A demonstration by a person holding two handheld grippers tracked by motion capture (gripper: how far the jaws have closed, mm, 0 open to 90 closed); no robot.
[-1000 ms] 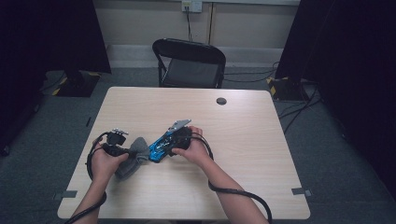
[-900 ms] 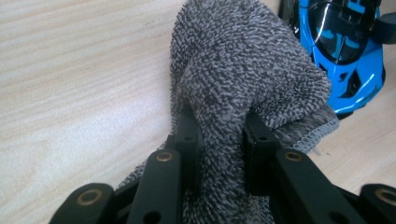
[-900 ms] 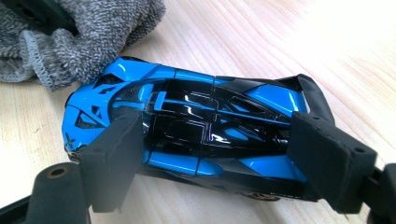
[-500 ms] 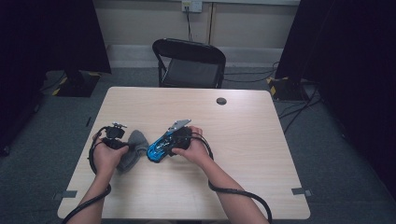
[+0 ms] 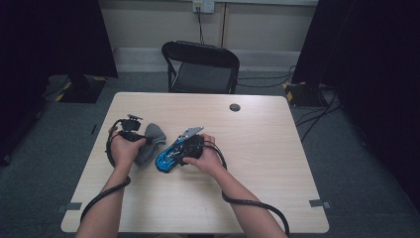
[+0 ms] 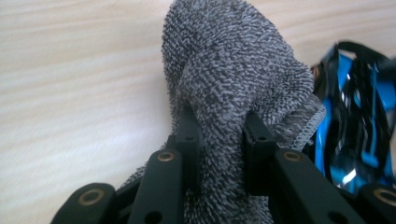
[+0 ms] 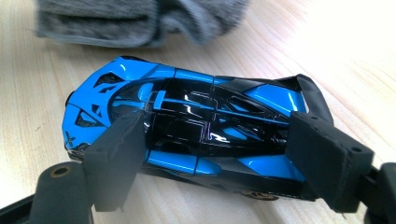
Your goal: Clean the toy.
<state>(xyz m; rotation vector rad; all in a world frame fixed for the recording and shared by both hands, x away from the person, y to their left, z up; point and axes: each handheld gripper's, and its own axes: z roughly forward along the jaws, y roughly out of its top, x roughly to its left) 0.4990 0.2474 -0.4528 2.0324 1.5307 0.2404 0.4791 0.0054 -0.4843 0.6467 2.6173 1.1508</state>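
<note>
Car (image 7: 187, 135) at table centre-left, clamped lengthwise in our right gripper (image 7: 219, 158) | left gripper (image 6: 219, 140) pinches cloth (image 6: 233, 84) at car's 9 o'clock | we judge wiping unfinished, cloth off car

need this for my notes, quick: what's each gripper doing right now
Left gripper: shut on the grey cloth.
Right gripper: shut on the blue toy car, one pad at each end.
</note>
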